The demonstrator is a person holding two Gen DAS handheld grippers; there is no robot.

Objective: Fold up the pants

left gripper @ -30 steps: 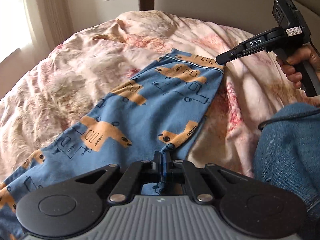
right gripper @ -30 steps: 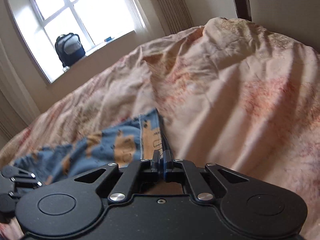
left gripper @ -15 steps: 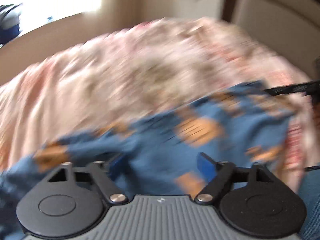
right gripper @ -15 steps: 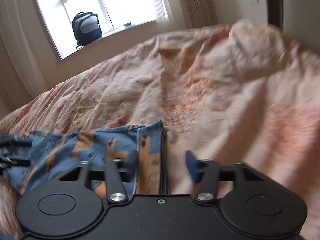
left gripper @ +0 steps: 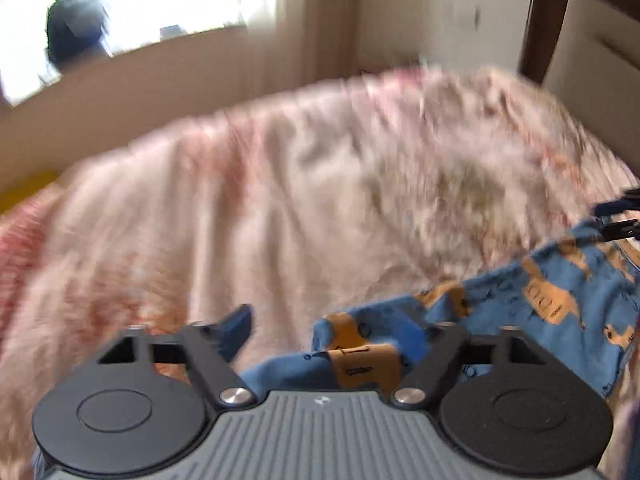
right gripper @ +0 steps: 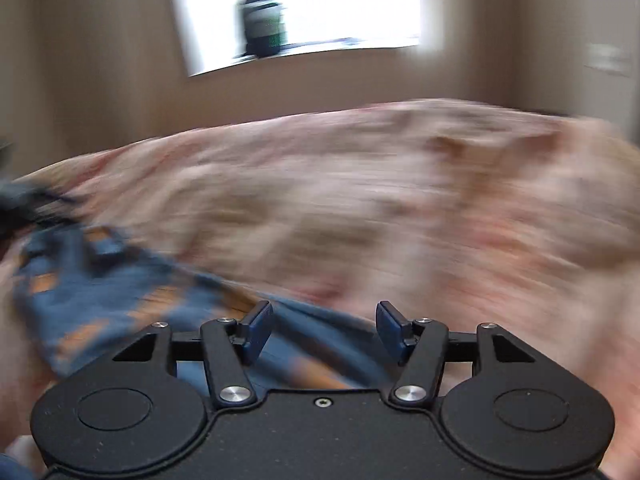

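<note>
The blue pants [left gripper: 540, 292] with orange prints lie crumpled on the bed, at the lower right of the left wrist view. My left gripper [left gripper: 324, 328] hangs over their near end; its jaws are closing but stand apart, the cloth below them and not pinched. In the blurred right wrist view the pants [right gripper: 100, 280] spread to the lower left. There my right gripper [right gripper: 326, 328] is opening, its blue pads apart above the cloth's edge and gripping nothing. The right gripper's tips [left gripper: 620, 220] show at the far right edge of the left wrist view.
A pink flowered bedspread [left gripper: 280, 200] covers the bed and fills both views [right gripper: 400, 200]. A padded headboard [left gripper: 580, 60] stands at the right. A dark backpack [left gripper: 76, 28] sits on the window sill beyond the bed, and it shows as a dark smear [right gripper: 264, 24] in the right wrist view.
Both grippers were shut on the pants' edges a second ago; both have let go and stand apart. Both cameras swung across the bed toward the window.
</note>
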